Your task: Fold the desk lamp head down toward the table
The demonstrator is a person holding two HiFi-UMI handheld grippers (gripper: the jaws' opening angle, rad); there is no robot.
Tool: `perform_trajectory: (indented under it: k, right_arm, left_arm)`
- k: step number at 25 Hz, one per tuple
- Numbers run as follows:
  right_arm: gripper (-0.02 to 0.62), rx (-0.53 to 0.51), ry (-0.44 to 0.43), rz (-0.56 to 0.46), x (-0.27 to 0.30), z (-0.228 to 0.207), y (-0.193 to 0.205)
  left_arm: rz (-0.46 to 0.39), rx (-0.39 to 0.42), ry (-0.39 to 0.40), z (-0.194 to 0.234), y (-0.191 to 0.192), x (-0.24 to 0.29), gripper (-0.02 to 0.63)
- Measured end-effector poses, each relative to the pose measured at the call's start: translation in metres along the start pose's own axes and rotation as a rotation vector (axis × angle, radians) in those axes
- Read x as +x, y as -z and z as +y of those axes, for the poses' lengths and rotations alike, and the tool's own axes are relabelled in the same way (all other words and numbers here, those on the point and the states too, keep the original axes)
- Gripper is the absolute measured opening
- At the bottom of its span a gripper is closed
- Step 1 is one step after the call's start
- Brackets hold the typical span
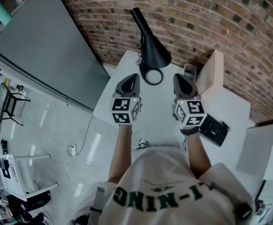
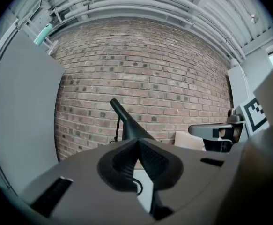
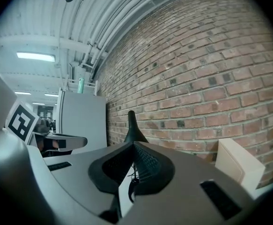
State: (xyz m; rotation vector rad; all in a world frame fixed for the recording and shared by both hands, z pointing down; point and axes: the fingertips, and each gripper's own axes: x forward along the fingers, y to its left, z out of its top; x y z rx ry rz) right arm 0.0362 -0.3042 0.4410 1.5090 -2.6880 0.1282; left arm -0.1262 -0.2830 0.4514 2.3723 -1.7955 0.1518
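A black desk lamp (image 1: 153,52) stands at the far side of the white table (image 1: 160,121), close to the brick wall. Its cone head points down over a round ring base (image 1: 153,77), and its stem slants up to the left. My left gripper (image 1: 133,77) hovers just left of the base, shut with nothing in it. Just right of the base is my right gripper (image 1: 179,78), also shut and empty. Neither touches the lamp. In the left gripper view the lamp (image 2: 126,122) rises beyond the closed jaw tips; in the right gripper view the lamp (image 3: 132,128) stands straight ahead.
A beige box (image 1: 211,71) stands at the table's back right, with a small grey object (image 1: 189,70) beside it. A black keyboard (image 1: 214,129) lies at the right near my right arm. A grey partition (image 1: 42,46) runs along the left, past the table's edge.
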Motion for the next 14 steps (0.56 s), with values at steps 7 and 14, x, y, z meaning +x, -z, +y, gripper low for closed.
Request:
perform_trajectory:
  k: [7,14]
  right_arm:
    - [0.005,-0.011,-0.024,0.009,0.002,0.007,0.005]
    - [0.006,0.121,-0.056,0.022,0.018,0.01,0.037]
  left_arm:
    - [-0.027,0.001,-0.019,-0.001,-0.004,-0.006,0.0]
    - [0.027,0.0,-0.154,0.031,0.028,-0.011,0.0]
